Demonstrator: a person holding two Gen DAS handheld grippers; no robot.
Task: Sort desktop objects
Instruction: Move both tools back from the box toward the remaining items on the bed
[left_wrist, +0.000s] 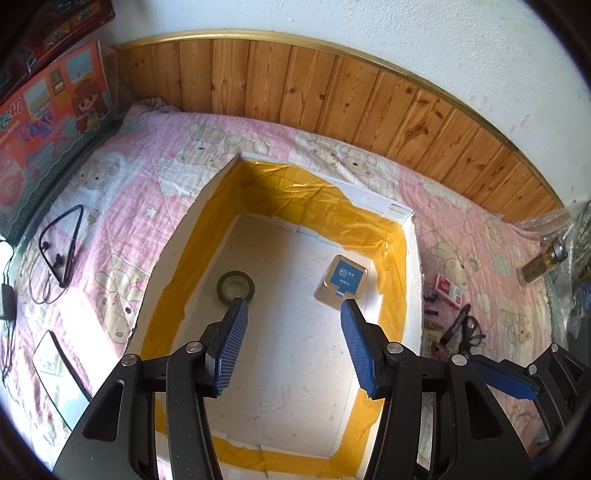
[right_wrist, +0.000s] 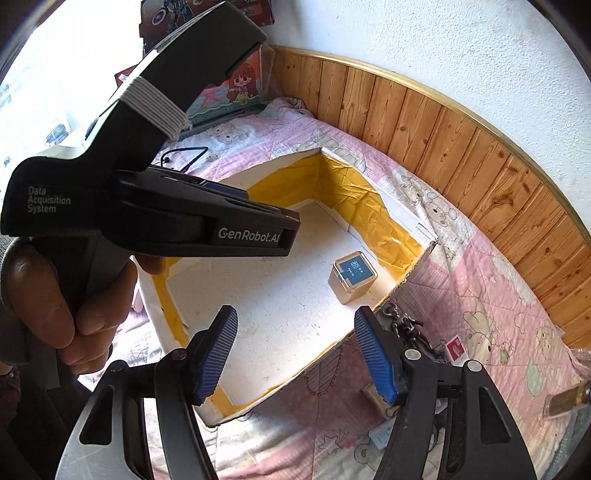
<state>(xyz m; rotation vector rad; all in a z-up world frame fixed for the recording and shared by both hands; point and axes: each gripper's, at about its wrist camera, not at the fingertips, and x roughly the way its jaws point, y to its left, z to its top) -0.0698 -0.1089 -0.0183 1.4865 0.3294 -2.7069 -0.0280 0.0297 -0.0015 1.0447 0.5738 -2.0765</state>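
Both views look down into a white foam box (left_wrist: 412, 258) lined with yellow tape, standing on a pink bear-print quilt (left_wrist: 155, 184). Two things lie on the box floor: a roll of dark tape (left_wrist: 236, 287) toward its left side, and a small square tin with a blue label (left_wrist: 341, 282) near its right wall. The left tool (left_wrist: 291, 308) hangs over the box with its blue pads spread wide and nothing between them. The right tool (right_wrist: 295, 317) is likewise open and empty, poised above the box's near edge; the left tool's body, held in a hand (right_wrist: 66, 306), fills the upper left of the right wrist view.

Unsorted things lie on the quilt outside the box: a neckband earphone (left_wrist: 61, 245) to the left, and to the right a small red-and-white packet (left_wrist: 448, 290), a dark keychain-like clutter (right_wrist: 404, 328) just beside the box wall, and a glass bottle (left_wrist: 543, 262).

The step in hand appears to be the interval between a deposit and the next pick-up. The next move likely calls for carrying one open tool out over the wall to a loose item, lowering the pads astride it, then closing.
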